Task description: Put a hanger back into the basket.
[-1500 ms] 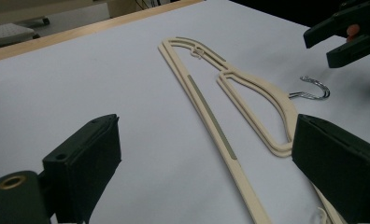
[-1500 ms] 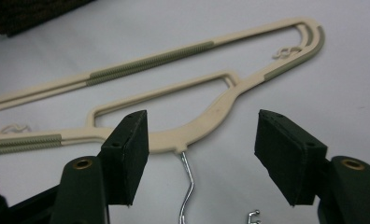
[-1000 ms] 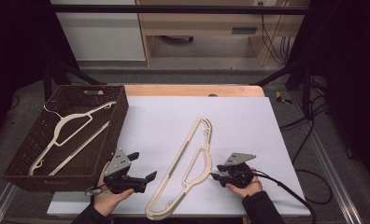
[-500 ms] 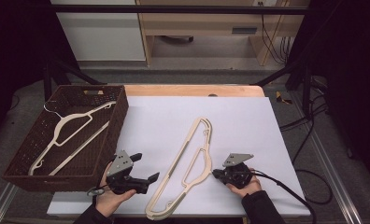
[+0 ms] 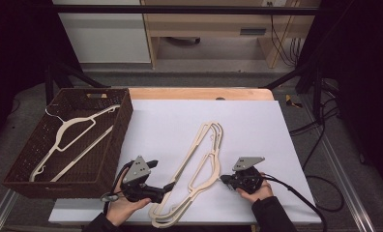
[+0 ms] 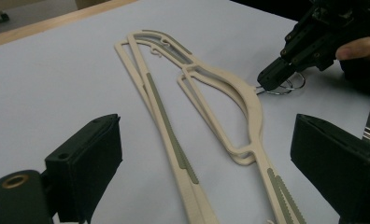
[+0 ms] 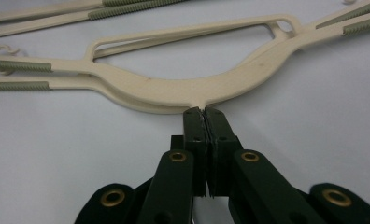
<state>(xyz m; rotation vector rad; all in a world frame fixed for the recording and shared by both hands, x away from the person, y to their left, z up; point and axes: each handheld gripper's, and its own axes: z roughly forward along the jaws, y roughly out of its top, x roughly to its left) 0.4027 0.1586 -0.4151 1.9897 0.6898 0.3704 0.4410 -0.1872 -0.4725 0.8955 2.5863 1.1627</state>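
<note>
Two cream plastic hangers [image 5: 195,169], flat and curved with ribbed grey grip strips, lie stacked on the smooth white table sheet [image 5: 257,125] between the hands. The right gripper [image 5: 224,179] has just closed its black jaws on the thin wire hook at the hangers' neck, while the left gripper [image 5: 169,187] stands spread wide by their lower end. One more cream hanger [image 5: 71,140] rests inside the dark woven basket [image 5: 119,140] at the table's left.
</note>
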